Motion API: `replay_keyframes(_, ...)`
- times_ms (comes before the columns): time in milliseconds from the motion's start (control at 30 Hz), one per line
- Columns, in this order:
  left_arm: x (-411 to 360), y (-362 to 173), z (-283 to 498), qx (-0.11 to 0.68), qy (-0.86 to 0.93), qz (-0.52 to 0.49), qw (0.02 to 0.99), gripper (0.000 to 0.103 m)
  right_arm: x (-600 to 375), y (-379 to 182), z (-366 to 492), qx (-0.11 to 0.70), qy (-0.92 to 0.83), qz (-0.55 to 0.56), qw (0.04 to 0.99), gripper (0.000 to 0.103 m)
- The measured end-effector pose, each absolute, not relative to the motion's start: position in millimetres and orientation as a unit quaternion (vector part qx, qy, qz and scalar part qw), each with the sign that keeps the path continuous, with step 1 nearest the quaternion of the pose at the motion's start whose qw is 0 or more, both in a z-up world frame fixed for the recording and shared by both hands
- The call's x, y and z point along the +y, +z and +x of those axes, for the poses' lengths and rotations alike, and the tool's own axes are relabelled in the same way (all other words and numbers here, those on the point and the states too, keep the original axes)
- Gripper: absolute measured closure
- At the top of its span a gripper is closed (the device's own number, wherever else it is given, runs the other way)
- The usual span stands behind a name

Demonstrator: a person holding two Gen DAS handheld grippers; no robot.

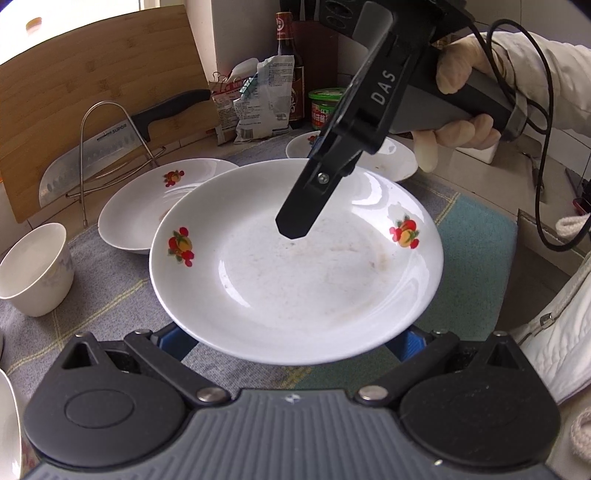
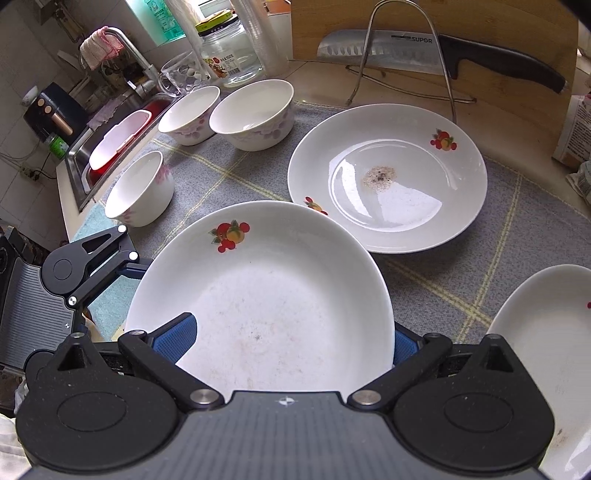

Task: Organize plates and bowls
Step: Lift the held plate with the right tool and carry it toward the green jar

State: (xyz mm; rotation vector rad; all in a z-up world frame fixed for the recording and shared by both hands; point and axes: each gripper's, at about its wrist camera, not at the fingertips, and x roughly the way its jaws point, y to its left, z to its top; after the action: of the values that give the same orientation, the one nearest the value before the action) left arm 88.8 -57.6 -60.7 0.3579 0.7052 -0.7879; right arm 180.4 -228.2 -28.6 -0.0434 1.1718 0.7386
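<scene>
I am working in a home kitchen. Left of the counter (image 2: 332,88) lies a steel sink (image 2: 79,162) with a tap (image 2: 136,55). Behind the counter a cleaver (image 2: 424,46) rests in a wire rack against a wooden cutting board (image 2: 517,22), beside a sauce bottle (image 1: 286,48).

cleaver (image 2: 436,51) in wire rack (image 2: 402,55) — bamboo board (image 1: 92,103) behind, sauce bottle (image 1: 288,55), glass jar (image 2: 229,51), sink (image 2: 107,147)

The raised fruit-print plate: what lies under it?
Under the raised plate the checked cloth shows. Its far edge overlaps the rim of the stained plate. The plate covers the rest, including both grippers' fingertips.
</scene>
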Motion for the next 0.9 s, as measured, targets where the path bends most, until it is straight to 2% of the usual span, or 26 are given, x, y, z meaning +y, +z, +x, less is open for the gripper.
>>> replay_keyframes(900,-168.1,-56.9,137.9,0.306,-0.43,0.191,0.828,0.0,-347.3,-23.9,204.1,0.519,0.272,0.016,0.81,0.0)
